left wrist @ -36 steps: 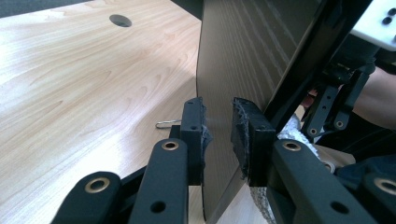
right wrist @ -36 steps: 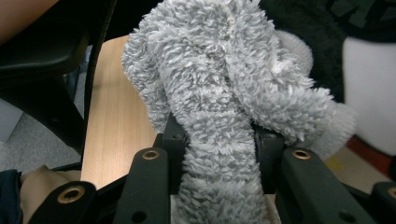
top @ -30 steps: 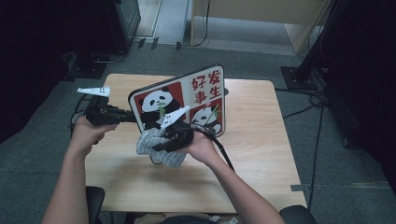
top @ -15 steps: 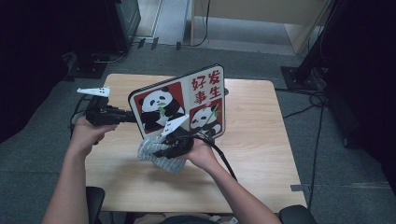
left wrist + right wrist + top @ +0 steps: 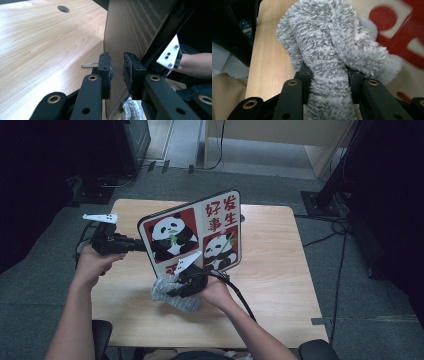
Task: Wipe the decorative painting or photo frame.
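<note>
While my left hand-held gripper (image 5: 116, 72) pinches the left edge of the panda board (image 5: 192, 236) between its jaws, holding it tilted up on its lower edge over the middle of the worktop (image 5: 280, 270), my right hand-held gripper (image 5: 328, 75) is clamped on a bunched grey fluffy cloth (image 5: 332, 47). The cloth sits against the board's lower printed face, near the worktop's front edge, with red print showing just behind it in the right gripper view. I judge this to be the wiping step, partway through, with the cloth at the bottom of the picture side. Next I would sweep the cloth across the face, pressing lightly so the board does not twist in the left jaws, which grip only its thin edge.
</note>
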A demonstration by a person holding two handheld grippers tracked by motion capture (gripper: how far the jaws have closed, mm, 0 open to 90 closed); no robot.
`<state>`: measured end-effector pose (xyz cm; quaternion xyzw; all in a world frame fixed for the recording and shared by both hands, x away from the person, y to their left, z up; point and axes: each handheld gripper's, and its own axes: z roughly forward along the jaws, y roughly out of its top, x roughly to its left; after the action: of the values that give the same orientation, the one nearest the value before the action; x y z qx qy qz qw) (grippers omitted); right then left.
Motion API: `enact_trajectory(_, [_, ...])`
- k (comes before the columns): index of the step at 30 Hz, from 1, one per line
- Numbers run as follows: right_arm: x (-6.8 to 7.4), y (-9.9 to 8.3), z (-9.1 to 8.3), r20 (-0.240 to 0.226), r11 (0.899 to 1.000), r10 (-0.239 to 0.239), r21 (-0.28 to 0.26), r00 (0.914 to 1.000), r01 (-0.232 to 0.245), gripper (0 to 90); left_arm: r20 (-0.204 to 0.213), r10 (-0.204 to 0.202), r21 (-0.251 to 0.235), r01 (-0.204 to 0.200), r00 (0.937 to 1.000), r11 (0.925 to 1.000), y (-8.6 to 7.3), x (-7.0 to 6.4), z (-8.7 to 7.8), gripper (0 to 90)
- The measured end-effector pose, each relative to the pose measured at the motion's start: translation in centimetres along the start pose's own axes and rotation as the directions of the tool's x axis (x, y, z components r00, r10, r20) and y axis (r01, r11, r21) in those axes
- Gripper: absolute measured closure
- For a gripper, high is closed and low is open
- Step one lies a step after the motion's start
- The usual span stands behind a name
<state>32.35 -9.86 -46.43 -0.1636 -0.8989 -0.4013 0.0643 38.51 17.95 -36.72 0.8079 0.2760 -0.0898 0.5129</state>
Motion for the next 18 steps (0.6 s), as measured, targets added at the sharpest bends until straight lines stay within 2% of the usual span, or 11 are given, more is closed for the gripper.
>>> enact_trajectory(7, [-0.2,-0.9,0.7,-0.017,1.0,0.005,0.026,0.9998,-0.004,66.3,-0.001,0.001,-0.001,-0.001,1.0,1.0,0.0,0.0,0.0,77.0])
enact_trajectory(16, [-0.5,-1.8,1.1,-0.054,0.998,0.063,0.035,0.9965,-0.061,67.1,0.001,-0.002,0.001,0.002,1.0,1.0,0.0,0.0,0.0,74.6])
enact_trajectory(18, [-0.4,-1.7,0.9,-0.045,0.998,0.047,0.041,0.9979,-0.045,67.7,-0.004,-0.002,0.002,0.002,1.0,1.0,0.0,0.0,-0.1,73.9])
